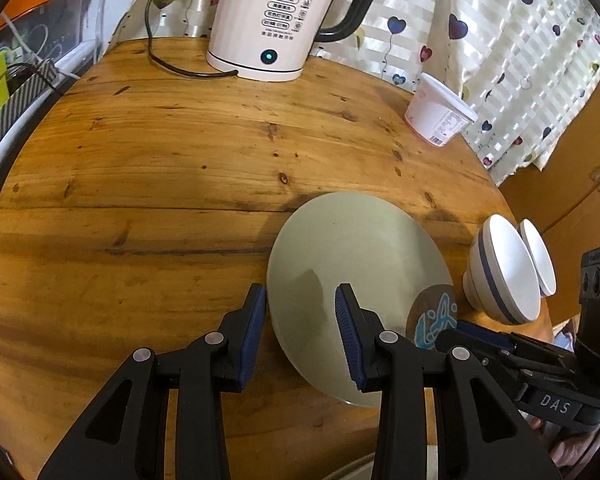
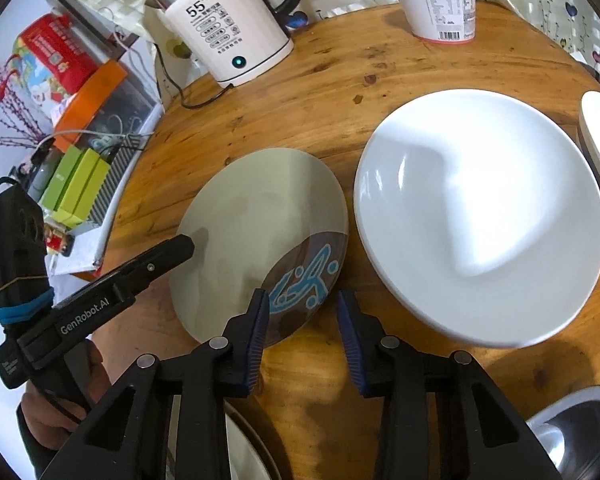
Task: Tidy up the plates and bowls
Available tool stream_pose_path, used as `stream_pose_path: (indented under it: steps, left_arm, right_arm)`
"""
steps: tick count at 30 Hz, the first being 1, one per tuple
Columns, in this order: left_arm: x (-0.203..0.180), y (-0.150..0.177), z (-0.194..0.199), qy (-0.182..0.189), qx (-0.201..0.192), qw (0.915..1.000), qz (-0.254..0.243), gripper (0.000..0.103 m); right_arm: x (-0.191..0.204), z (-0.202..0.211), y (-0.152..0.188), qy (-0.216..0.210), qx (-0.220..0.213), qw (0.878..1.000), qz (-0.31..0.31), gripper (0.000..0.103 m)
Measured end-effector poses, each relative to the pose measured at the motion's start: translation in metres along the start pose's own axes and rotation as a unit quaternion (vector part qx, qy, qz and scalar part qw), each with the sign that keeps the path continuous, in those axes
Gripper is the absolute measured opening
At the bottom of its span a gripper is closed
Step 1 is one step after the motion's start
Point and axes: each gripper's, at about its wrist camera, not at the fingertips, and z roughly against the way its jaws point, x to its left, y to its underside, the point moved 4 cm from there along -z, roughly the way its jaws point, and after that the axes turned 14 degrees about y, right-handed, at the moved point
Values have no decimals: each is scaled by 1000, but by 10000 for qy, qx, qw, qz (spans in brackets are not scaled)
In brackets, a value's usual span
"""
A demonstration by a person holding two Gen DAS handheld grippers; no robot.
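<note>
Two hand-held claws close in on a round grey ceramic plate with a brown-and-blue painted patch lying flat on the round wooden desk, with the sorting of plates and bowls seemingly at an early stage. In the lower centre of the left wrist view, the left claw stands part-open astride the plate's rim, one pad over the bare wood and the other over the glaze; whether either pad touches the plate cannot be told. In the lower centre of the right wrist view, the right claw is likewise part-open, empty, its gap over the wood just beside the painted patch.

Nothing looks stacked yet. A large white shallow ceramic dish sits just beside the grey plate at centre right, apart from it. Two white bowls with a dark blue band stand side by side at the right edge of the left view. A white electric kettle and a white lidded plastic tub occupy the top of the frame. Gathering the plates together and nesting the bowls appears still to come.
</note>
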Motion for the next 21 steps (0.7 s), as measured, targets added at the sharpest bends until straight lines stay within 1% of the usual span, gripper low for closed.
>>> stream_pose_path:
  steps: [3, 8, 11, 16, 21]
  left_arm:
    - [2, 0, -3, 20, 25, 10000, 2, 37]
    - [4, -1, -8, 24, 41, 10000, -15, 37]
    - [4, -2, -8, 14, 40, 10000, -44, 33]
    - [6, -1, -8, -4, 10, 10000, -42, 29]
    - [6, 1, -5, -22, -13, 10000, 0, 29]
  right_arm:
    - [0, -3, -1, 17, 22, 10000, -33, 33]
    - [0, -7, -4, 34, 26, 10000, -39, 27]
    - [0, -8, -5, 62, -6, 10000, -46, 27]
    - [0, -8, -5, 75, -42, 10000, -50, 26]
    - [1, -7, -5, 83, -74, 9999, -21, 24]
